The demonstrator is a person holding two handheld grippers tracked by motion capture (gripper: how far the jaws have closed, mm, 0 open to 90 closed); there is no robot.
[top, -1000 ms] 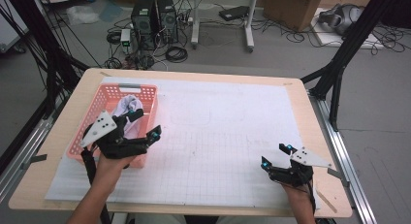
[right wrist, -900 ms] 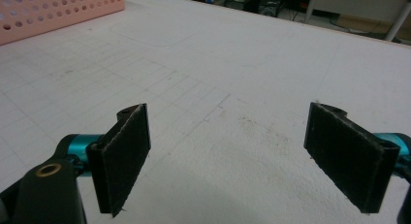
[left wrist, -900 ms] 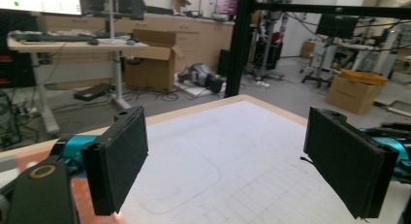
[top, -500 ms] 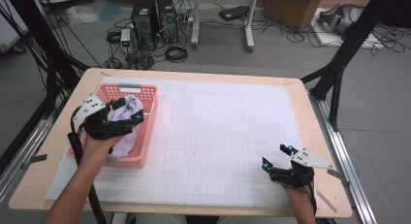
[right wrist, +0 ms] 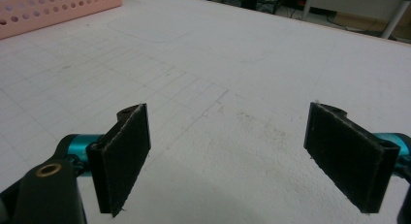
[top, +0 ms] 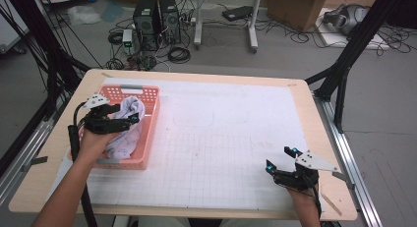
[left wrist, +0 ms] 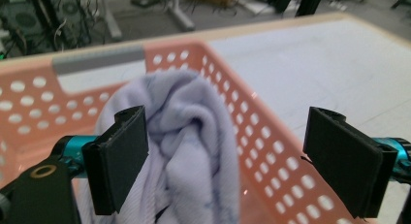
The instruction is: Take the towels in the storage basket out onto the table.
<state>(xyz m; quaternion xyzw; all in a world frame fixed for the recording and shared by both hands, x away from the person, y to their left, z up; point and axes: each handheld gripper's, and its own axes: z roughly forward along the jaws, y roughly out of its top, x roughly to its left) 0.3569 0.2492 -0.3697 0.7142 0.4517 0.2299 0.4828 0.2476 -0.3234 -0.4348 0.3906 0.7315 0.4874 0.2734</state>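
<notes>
The worktop (top: 221,138) carries a white gridded mat, and at its far left stands a pink perforated basket (top: 147,120). Inside the basket lies a bunched white cloth (top: 129,124), piled toward the right wall and rising above the rim. It looks light, soft and limp, so it will likely sag and trail when lifted; the raised fold at the top of the heap seems the best place to pinch. The left hand-held gripper (top: 129,119) hovers over the cloth, jaws spread wide, gripping nothing. The right hand-held gripper (top: 281,158) waits near the right edge, jaws likewise spread.
</notes>
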